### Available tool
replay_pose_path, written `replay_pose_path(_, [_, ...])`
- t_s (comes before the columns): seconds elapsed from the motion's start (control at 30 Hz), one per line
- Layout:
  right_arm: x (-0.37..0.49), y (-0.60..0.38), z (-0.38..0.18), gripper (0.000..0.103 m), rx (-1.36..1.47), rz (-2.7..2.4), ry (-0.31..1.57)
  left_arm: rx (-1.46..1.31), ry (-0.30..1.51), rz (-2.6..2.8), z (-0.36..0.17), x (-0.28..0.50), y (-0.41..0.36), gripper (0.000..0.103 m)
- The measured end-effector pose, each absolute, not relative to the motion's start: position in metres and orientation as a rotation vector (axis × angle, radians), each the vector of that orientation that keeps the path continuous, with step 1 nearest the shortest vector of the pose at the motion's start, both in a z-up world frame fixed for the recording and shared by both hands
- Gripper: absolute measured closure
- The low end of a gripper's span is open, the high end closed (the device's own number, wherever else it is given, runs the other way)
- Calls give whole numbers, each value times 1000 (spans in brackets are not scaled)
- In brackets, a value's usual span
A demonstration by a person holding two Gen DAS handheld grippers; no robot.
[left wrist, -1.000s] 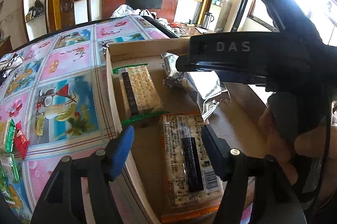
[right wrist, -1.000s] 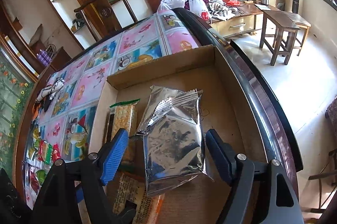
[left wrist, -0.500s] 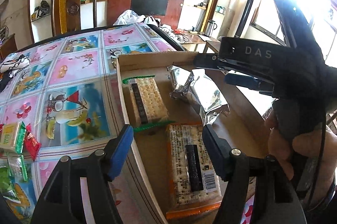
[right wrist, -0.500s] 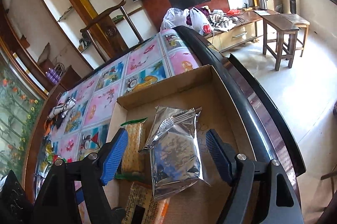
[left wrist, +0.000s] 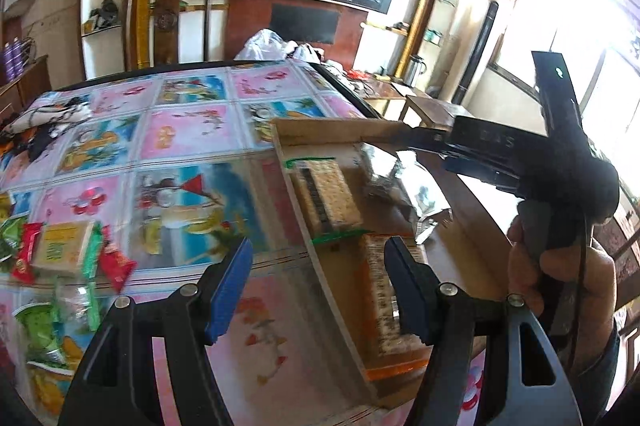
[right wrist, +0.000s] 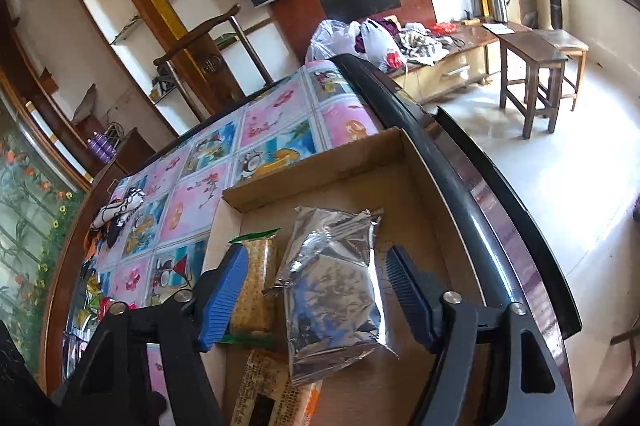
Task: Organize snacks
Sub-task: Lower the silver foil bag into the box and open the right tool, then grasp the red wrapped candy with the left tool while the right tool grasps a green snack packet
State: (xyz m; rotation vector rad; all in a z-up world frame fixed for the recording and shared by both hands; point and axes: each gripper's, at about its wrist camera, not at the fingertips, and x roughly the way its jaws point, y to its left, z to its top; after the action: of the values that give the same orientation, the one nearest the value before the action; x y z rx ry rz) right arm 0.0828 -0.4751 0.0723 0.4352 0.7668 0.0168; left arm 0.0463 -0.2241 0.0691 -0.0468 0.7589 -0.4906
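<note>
- Right claw [right wrist: 312, 300], jaws just narrowing, straddles a silver foil pouch [right wrist: 334, 290] lying in the cardboard box [right wrist: 320, 172], pads not pressing it.
- Left claw [left wrist: 318, 290] hangs released over the box's wall on the counter [left wrist: 180, 130].

Left wrist view angled down, close over bench [left wrist: 188, 146], right wrist view likewise, closer, both sharing cardboard tray [left wrist: 332, 130] at bench's right edge.

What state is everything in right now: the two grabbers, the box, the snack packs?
left gripper: open, empty.
right gripper: open, jaws just closing a little; holds nothing.
cardboard box: open-topped, three packs inside.
silver pouch: sealed, lying flat.
green-edged crackers: sealed, flat.
orange-edged crackers: sealed, flat.
loose snacks: still outside on table.
</note>
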Motion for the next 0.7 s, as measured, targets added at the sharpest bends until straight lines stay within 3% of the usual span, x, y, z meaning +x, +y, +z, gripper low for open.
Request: replay_pose_path(0.7, [75, -430, 85, 29, 252, 88, 609, -156, 700, -148, 79, 73, -27, 29])
